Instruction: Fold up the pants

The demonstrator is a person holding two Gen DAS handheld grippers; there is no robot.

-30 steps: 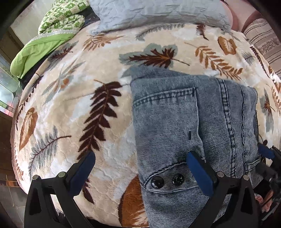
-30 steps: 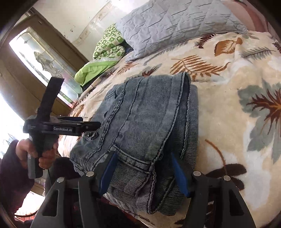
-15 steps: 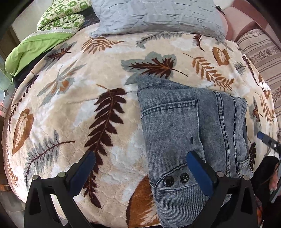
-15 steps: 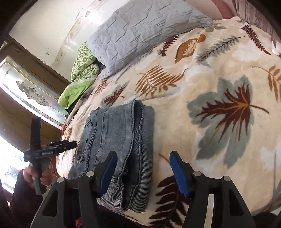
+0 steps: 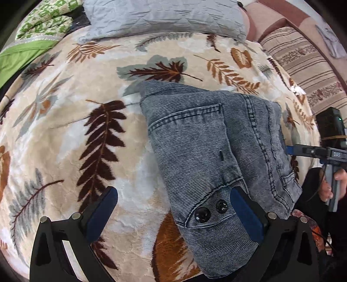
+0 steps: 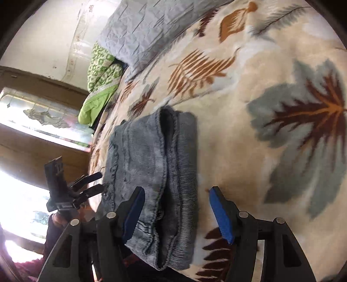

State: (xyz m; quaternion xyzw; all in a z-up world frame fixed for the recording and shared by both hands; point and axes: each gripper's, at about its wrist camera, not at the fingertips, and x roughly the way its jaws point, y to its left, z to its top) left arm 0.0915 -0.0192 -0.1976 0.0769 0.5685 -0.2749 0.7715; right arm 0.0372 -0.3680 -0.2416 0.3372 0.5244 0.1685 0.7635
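The grey-blue denim pants [image 5: 208,151] lie folded into a compact stack on the leaf-print blanket [image 5: 65,134], waistband with two dark buttons toward me. In the right wrist view the pants [image 6: 156,164] show as stacked folded layers near the bed's edge. My left gripper [image 5: 171,208] is open and empty, above the blanket at the stack's near left edge. My right gripper [image 6: 175,208] is open and empty, hovering over the stack's near end. Each gripper also shows in the other view: the right gripper [image 5: 303,149] and the left gripper [image 6: 91,184].
A grey quilted pillow [image 5: 164,17] and a green patterned quilt [image 5: 36,28] lie at the head of the bed. A striped cushion [image 5: 303,60] sits at the far right. A window [image 6: 43,121] and wooden frame stand beyond the bed's left edge.
Both grippers have pulled back from the folded pants and rolled; the right one swung right over the blanket. The pants stay folded in place.
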